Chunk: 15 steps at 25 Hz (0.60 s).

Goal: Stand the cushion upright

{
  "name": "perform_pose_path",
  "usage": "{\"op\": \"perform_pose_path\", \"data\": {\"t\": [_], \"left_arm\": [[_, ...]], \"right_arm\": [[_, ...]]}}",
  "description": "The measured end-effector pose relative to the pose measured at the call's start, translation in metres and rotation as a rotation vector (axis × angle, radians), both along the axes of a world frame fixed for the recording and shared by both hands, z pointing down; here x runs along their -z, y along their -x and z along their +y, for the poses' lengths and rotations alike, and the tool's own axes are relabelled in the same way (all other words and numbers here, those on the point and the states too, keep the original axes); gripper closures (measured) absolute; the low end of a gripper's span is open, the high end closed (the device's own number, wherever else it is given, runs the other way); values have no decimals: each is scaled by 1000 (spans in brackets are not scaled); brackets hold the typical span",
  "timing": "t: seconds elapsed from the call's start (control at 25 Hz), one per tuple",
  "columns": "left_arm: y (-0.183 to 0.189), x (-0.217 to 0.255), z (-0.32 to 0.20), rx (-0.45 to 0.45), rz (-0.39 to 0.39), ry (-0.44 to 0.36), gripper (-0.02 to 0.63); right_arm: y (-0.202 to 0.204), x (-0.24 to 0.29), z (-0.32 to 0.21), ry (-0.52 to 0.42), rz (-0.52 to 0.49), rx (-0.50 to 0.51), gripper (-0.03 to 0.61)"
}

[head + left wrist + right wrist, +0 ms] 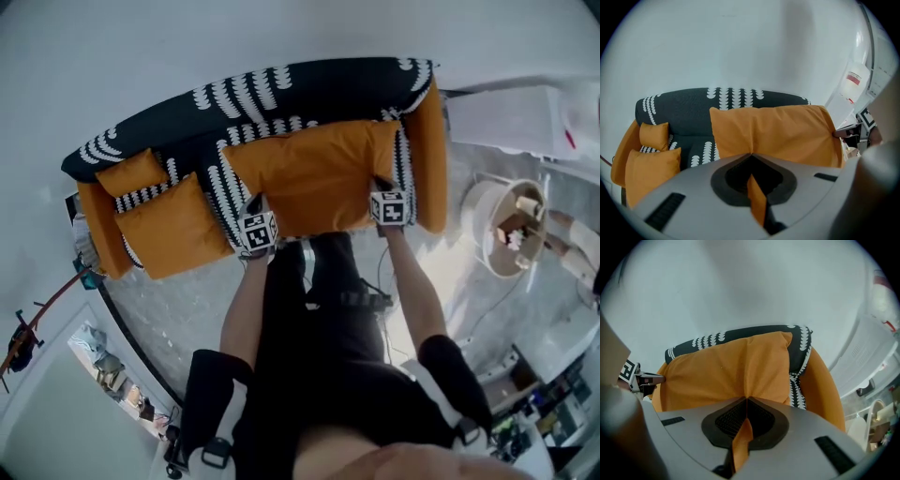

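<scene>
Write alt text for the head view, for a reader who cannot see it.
Seen from above, a person's left gripper and right gripper each pinch the near edge of a large orange cushion on a black-and-white patterned sofa. Two smaller orange cushions sit toward the picture's left.

- Bright, even, soft light; shadows are faint.
- Strong fisheye bending at every edge; both gripper views have black corners.
- The near foreground in the gripper views is soft and out of focus.

Cushion: on sofa, right part, before the backrest.
Smaller cushion: left of it, on the seat.
Smallest cushion: behind that, at left arm.
</scene>
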<state>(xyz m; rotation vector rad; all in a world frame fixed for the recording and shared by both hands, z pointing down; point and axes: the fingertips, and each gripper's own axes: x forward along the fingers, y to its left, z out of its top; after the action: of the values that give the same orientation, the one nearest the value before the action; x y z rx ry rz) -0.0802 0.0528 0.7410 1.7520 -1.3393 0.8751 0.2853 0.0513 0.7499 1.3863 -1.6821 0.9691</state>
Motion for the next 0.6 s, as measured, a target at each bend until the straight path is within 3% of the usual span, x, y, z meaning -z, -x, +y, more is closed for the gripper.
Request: {"op": "perform_pose_path", "data": {"t": [0.6], "left_arm": [[-59,19,-92,-79,-5,-106,615]], "right_arm": [[-57,10,-67,-73,-5,-59,574]]}}
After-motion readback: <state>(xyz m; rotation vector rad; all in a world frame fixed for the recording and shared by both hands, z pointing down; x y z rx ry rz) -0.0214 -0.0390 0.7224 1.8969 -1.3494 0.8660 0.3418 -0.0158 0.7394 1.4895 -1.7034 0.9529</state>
